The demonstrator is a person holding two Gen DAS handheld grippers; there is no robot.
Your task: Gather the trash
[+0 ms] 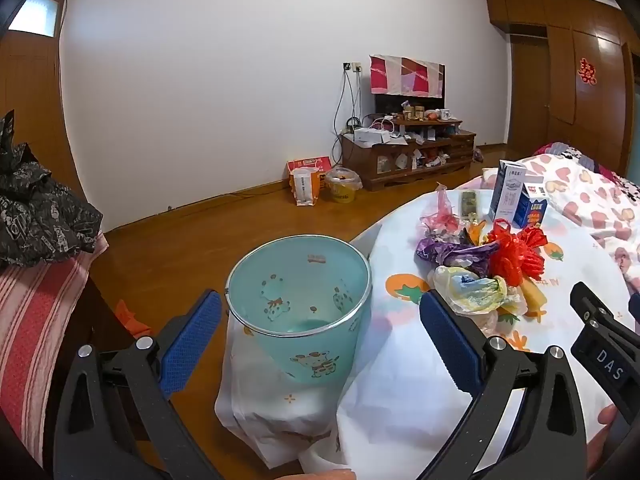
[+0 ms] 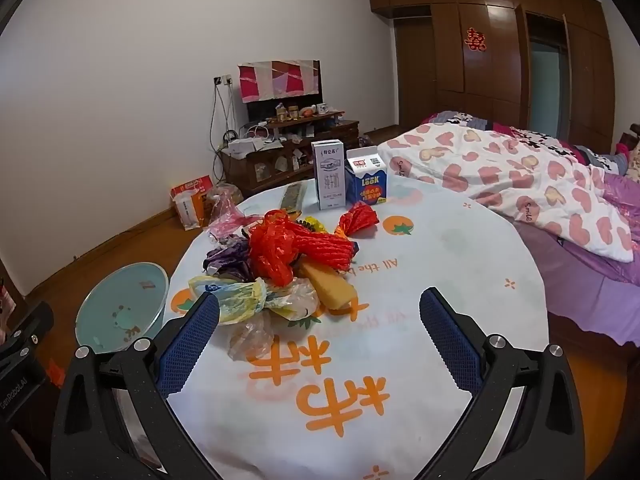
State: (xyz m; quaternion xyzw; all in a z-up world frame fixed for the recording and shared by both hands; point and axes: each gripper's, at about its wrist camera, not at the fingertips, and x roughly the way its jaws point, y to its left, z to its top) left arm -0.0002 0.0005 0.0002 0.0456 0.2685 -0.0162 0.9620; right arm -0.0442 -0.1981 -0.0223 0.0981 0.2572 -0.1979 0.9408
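The right hand-held gripper [image 2: 319, 332] is wide open and holds nothing. It hangs just over the near end of the trash pile [image 2: 280, 264] on the tabletop [image 2: 460, 264]. The left hand-held gripper [image 1: 320, 336] is open too, around the blue bin [image 1: 300, 304] beside the tabletop. I think it is best to pinch one crinkly bag, squeeze slowly, and keep the bin close.
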